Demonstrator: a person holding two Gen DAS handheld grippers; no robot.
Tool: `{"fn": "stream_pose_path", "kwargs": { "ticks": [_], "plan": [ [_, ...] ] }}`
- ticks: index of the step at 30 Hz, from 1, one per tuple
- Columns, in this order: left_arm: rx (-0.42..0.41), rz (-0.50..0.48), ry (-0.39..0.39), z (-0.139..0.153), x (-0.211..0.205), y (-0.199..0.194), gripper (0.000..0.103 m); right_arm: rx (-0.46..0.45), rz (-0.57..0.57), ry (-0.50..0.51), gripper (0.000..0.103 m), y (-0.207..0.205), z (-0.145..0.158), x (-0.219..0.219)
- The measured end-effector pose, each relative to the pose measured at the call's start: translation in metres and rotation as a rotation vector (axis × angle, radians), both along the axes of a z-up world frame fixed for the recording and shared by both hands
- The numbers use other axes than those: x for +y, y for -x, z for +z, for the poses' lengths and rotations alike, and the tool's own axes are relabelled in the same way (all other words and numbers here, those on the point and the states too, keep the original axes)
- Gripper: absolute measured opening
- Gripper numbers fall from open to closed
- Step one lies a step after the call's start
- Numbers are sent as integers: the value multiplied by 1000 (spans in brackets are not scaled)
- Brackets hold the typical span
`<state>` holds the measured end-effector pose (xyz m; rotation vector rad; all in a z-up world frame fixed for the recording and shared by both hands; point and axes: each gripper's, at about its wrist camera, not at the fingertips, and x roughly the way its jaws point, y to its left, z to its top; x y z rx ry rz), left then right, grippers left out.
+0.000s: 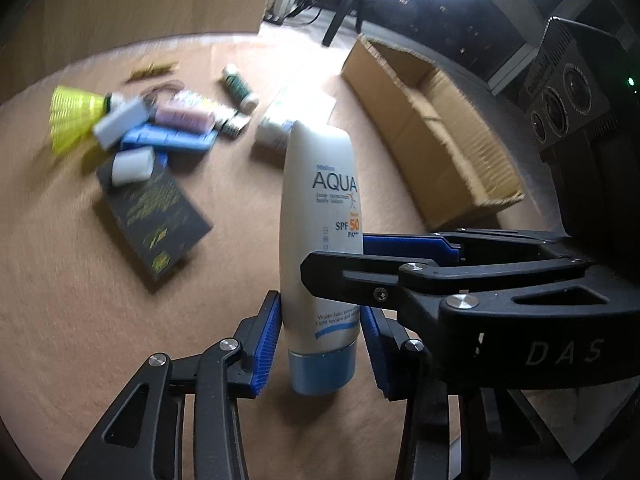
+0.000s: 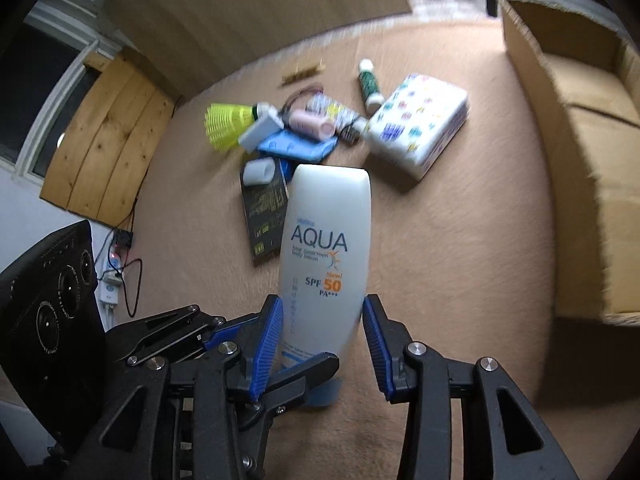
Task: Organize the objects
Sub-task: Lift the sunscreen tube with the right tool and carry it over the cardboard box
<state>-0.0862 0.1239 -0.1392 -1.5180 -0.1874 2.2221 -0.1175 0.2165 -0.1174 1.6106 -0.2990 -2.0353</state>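
1. I clamp both hand-held grippers, left [image 1: 320,334] and right [image 2: 322,340], on the sunscreen bottle [image 1: 318,216], centre frame.
2. Next, I judge: carry it to the cardboard box [image 1: 432,120], upper right.

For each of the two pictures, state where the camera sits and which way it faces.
Left wrist: on the left gripper, looking down its fingers at the sunscreen bottle; the right gripper crosses in.
Right wrist: on the right gripper, facing the same bottle; the left gripper enters.
Shared: bottle, cardboard box, shuttlecock.
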Motion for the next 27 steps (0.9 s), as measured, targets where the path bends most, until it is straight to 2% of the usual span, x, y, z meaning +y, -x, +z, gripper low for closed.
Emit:
{"fn": "stream_pose_path", "kwargs": {
  "ticks": [5,11,19,27],
  "plan": [
    [57,-23,-18,29,17,17,43,58,-36,-2,38,9,27,24],
    [106,-52,-40,55,63,35,43,115,-84,-19,38,17,50,65],
    [122,-94,-63,63,124,61,43,135,-163,-39,38,34,54,118],
    [130,-99,-74,66,154,75,44,136,-199,-12,38,44,57,149]
  ]
}}
